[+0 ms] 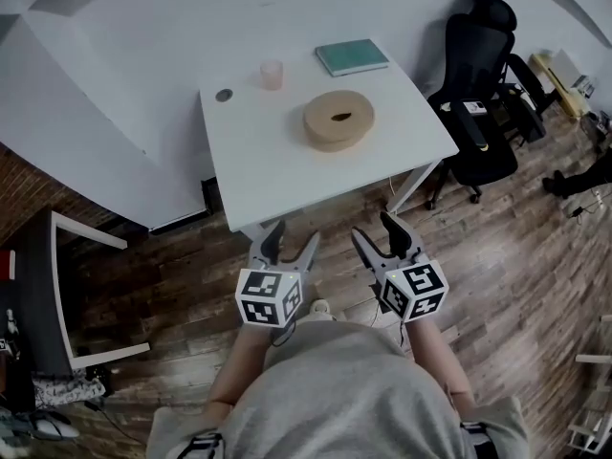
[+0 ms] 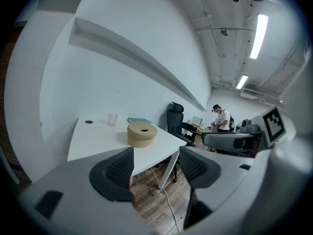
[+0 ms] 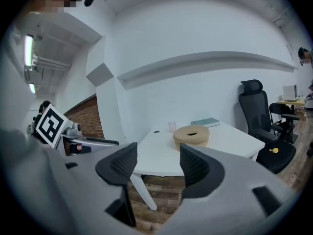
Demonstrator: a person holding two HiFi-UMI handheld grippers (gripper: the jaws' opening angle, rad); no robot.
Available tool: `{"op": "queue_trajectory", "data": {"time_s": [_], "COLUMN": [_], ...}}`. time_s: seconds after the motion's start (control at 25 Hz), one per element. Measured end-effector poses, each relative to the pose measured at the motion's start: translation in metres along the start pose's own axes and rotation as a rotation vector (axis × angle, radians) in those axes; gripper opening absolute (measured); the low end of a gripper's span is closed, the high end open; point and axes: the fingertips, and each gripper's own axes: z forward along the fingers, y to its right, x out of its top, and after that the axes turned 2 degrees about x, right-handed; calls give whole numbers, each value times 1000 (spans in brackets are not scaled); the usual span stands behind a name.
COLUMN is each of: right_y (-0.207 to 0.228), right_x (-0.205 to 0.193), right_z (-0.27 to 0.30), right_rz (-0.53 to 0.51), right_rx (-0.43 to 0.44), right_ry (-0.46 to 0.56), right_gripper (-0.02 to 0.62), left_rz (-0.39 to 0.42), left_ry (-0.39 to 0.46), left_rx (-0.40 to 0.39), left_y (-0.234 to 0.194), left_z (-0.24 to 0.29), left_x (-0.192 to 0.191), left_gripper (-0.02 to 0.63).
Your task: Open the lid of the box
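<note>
Left tongs [image 1: 294,237] and right tongs [image 1: 375,229] being held spread, empty, off desk [image 1: 258,151] near edge, above wood floor [image 1: 182,275]; box [image 1: 338,120] being left mid-desk, lid on, well apart.

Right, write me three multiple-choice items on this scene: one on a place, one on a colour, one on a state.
1. Where does the book lie on the table, as the head view shows it?
A. near left corner
B. far right corner
C. middle of the near edge

2. What colour is the box?
A. tan
B. blue
C. black

3. How do the jaws of the left gripper stand?
A. shut on a cup
B. shut on a lid
C. apart with nothing between them

Answers:
1. B, as the book lies by the table's far right corner, beyond the box.
2. A, as the round box is tan against the white top.
3. C, as the left gripper view shows only floor and table edge in the gap between the jaws.
</note>
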Motion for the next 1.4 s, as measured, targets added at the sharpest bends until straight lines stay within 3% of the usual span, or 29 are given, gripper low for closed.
{"op": "queue_trajectory", "data": {"time_s": [0.68, 1.4], "right_y": [44, 116], "right_x": [16, 36], "right_z": [64, 170], "right_rz": [-15, -110], "right_rx": [-14, 82], "right_ry": [-19, -131], "right_gripper": [267, 267], "left_rz": [-12, -33], "left_ry": [-48, -129], "left_rx": [-15, 29], "left_y": [-26, -68], "left_z": [74, 191], "left_x": [8, 21], "left_gripper": [264, 264]}}
